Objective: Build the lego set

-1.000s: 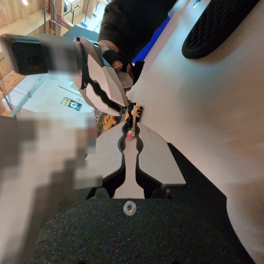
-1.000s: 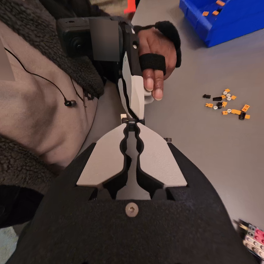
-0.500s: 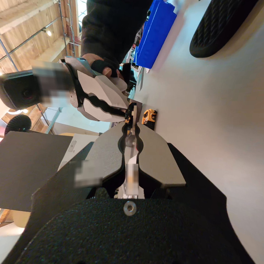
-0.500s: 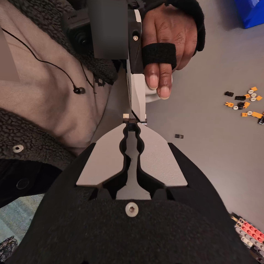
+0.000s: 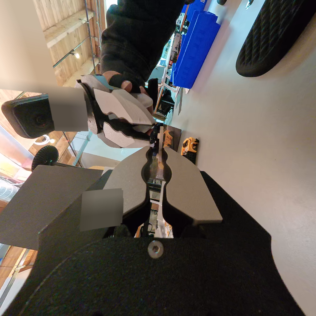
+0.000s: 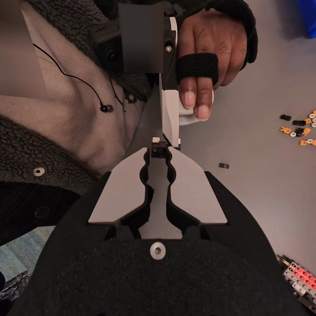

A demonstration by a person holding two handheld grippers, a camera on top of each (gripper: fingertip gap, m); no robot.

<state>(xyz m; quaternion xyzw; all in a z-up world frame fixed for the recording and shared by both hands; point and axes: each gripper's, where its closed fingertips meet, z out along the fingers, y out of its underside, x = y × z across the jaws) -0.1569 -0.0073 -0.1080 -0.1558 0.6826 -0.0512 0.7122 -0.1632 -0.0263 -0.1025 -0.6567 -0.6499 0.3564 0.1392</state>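
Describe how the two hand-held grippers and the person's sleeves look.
Both the left gripper and the right gripper have light grey wavy-edged fingers on rough black bodies with a silver hex screw. Black fleece sleeves; black strap around two fingers.

A smooth pale grey surface [image 5: 256,136] fills the room's near side. Beyond it rise warm wooden plank walls [image 5: 68,34] carrying a small lit spotlight [image 5: 77,55]; blue-grey carpet [image 6: 20,256] lies below the surface's edge.

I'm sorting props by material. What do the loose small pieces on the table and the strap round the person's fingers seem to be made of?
The loose small pieces look like hard moulded plastic: orange, black and white, with crisp edges and studs. The strap round two fingers looks like soft black fabric, matte and fuzzy, perhaps hook-and-loop.
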